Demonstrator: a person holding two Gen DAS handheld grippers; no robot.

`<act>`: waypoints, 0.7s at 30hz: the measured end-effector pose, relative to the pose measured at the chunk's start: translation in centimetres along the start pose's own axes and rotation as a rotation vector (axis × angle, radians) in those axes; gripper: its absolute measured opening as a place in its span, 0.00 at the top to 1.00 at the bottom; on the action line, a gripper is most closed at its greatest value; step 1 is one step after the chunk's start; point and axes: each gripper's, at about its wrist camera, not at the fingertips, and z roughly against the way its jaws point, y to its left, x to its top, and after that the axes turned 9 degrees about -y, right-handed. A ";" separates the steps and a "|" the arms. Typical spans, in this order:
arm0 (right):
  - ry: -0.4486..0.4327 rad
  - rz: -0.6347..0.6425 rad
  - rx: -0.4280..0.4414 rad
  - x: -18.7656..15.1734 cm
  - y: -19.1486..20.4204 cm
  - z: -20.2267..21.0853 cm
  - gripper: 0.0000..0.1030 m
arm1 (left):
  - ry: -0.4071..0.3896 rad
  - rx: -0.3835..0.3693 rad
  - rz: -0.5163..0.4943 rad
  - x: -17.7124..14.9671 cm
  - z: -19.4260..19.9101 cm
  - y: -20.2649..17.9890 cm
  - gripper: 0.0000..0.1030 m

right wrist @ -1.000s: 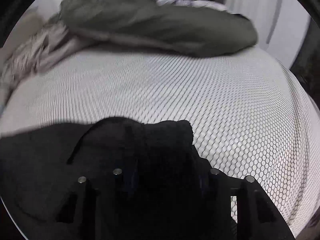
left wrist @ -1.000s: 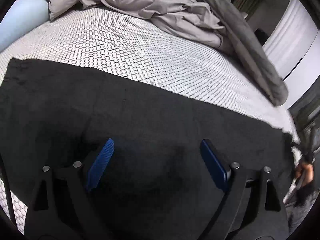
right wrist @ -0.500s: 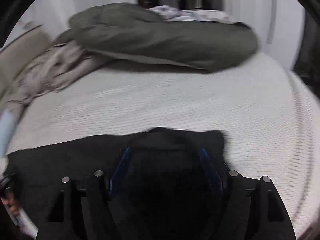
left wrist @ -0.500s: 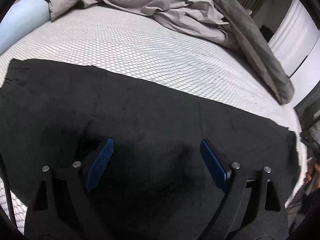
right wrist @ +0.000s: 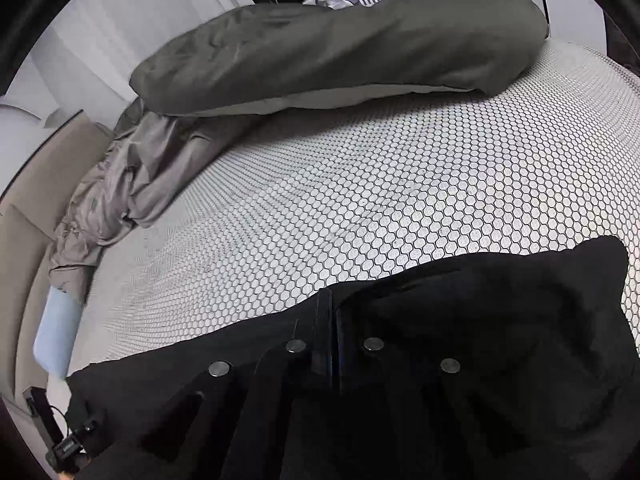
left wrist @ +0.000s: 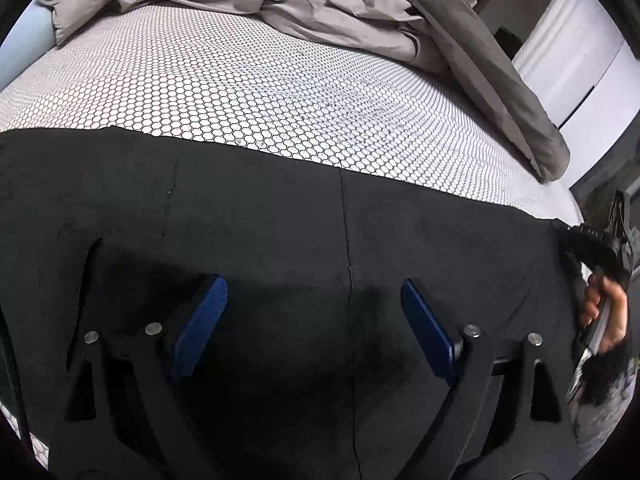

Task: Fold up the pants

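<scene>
Black pants [left wrist: 280, 216] lie flat across the near part of the bed, with a seam running down the middle. My left gripper [left wrist: 314, 300] is open, its blue pads spread wide just above the fabric. In the right wrist view the pants [right wrist: 500, 320] fill the lower frame, one end raised at the right. My right gripper [right wrist: 333, 308] has its fingers together over the dark fabric; whether cloth is pinched between them is hidden. The right gripper and the hand holding it also show at the right edge of the left wrist view [left wrist: 600, 256].
The mattress [left wrist: 260, 80] has a white honeycomb-pattern cover. A crumpled grey duvet [left wrist: 320, 4] and a dark grey pillow [right wrist: 340, 40] lie at the far side. A light blue pillow [right wrist: 56, 332] sits at the bed's left edge.
My right gripper was open half a second ago and its fingers have now closed together at the pants' end. The left gripper stays open, shifted slightly over the fabric.
</scene>
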 end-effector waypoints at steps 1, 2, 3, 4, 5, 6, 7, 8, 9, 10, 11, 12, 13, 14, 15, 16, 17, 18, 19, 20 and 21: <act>0.031 0.003 -0.028 0.1 -0.1 -0.3 0.82 | 0.000 0.003 -0.006 0.0 -0.1 -0.1 0.15; 0.064 0.006 -0.047 -0.1 -0.1 -0.6 0.68 | 0.001 0.004 -0.009 -0.1 -0.1 -0.2 0.15; 0.073 0.003 -0.052 0.0 -0.3 -0.4 0.61 | 0.001 0.005 -0.014 -0.1 -0.1 -0.3 0.15; 0.071 0.001 -0.058 -0.2 -0.4 0.1 0.55 | 0.001 0.004 -0.015 0.0 -0.1 -0.3 0.15; 0.053 0.004 -0.060 -0.5 -0.6 1.2 0.55 | -0.003 0.003 -0.012 0.0 0.0 -0.2 0.15; 0.035 0.009 -0.057 -1.0 -0.8 2.7 0.54 | -0.006 -0.001 -0.003 0.0 0.2 -0.1 0.15; 0.029 0.011 -0.050 -1.6 -1.4 4.2 0.52 | -0.007 -0.011 0.006 0.0 0.4 -0.2 0.15; 0.027 0.012 -0.031 -2.3 -1.3 5.3 0.50 | -0.006 -0.023 0.011 -0.1 0.5 -0.4 0.15; 0.035 0.020 0.000 -3.2 -1.1 6.2 0.48 | -0.003 -0.032 0.009 -0.2 0.6 -0.7 0.15; 0.046 0.038 0.024 -4.2 -0.7 7.1 0.45 | -0.004 -0.039 0.004 -0.4 0.7 -1.1 0.15; 0.055 0.054 0.034 -5.1 -0.4 7.5 0.40 | -0.004 -0.044 -0.008 -0.7 0.7 -1.6 0.15; 0.070 0.087 0.045 -6.2 -0.1 8.1 0.37 | -0.001 -0.047 -0.020 -0.9 0.8 -2.0 0.15; 0.077 0.129 0.038 -7.4 0.3 8.5 0.33 | 0.004 -0.047 -0.042 -1.2 0.8 -2.5 0.15; 0.083 0.199 0.002 -8.4 0.4 8.8 0.33 | 0.007 -0.043 -0.060 -1.5 0.9 -2.9 0.15; 0.085 0.246 -0.045 -9.0 0.2 8.9 0.32 | 0.014 -0.030 -0.080 -1.9 0.9 -3.2 0.15; 0.082 0.290 -0.128 -9.7 -0.3 9.2 0.33 | 0.015 -0.017 -0.088 -2.2 0.9 -3.4 0.15; 0.078 0.304 -0.186 -10.1 -0.7 9.2 0.33 | 0.010 -0.002 -0.097 -2.4 1.1 -3.5 0.15; 0.067 0.303 -0.257 -10.6 -1.3 9.8 0.33 | 0.003 0.004 -0.108 -2.7 1.3 -3.8 0.15; 0.059 0.292 -0.263 -11.0 -1.7 10.8 0.33 | -0.002 0.004 -0.119 -2.9 1.6 -4.0 0.15; 0.055 0.286 -0.239 -11.5 -1.4 11.7 0.32 | -0.005 -0.002 -0.132 -3.2 1.8 -4.5 0.15; 0.046 0.291 -0.211 -12.0 -0.9 12.7 0.30 | -0.010 -0.011 -0.144 -3.7 2.4 -4.9 0.15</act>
